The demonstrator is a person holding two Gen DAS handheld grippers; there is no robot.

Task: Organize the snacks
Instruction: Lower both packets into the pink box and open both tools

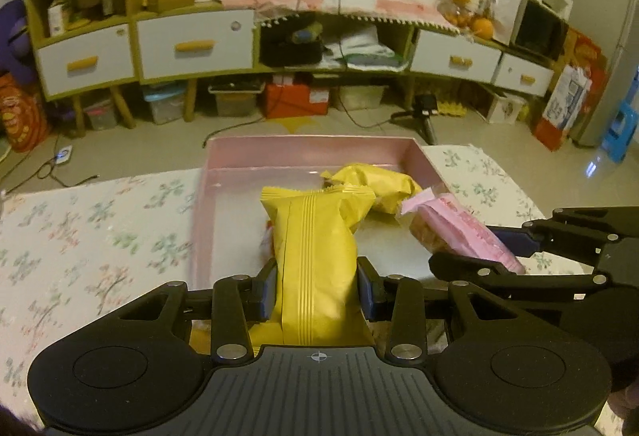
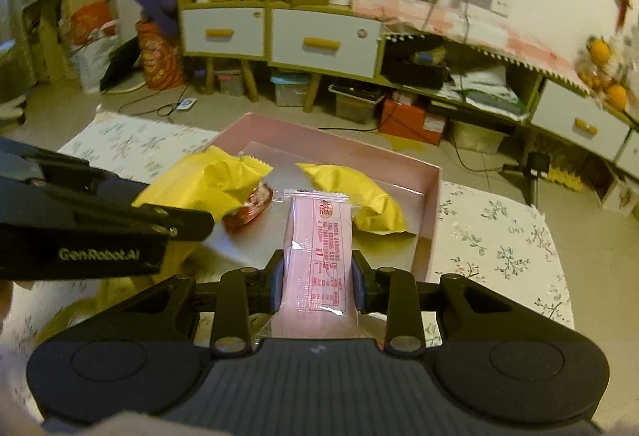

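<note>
A pink box (image 1: 311,152) stands open on the floral-cloth table; it also shows in the right wrist view (image 2: 433,204). My left gripper (image 1: 317,286) is shut on a yellow snack packet (image 1: 315,248) held over the box's near edge. My right gripper (image 2: 317,282) is shut on a pink snack packet (image 2: 319,248), also over the box; it shows in the left wrist view (image 1: 459,232) at the right. Another yellow packet (image 1: 379,188) lies inside the box at its far right (image 2: 359,196). A small red-wrapped snack (image 2: 249,210) lies in the box under my left packet.
The floral tablecloth (image 1: 88,236) covers the table on both sides of the box (image 2: 499,244). Beyond the table's far edge are the floor, a long cabinet with white drawers (image 1: 191,44), storage bins and a small tripod (image 1: 423,112).
</note>
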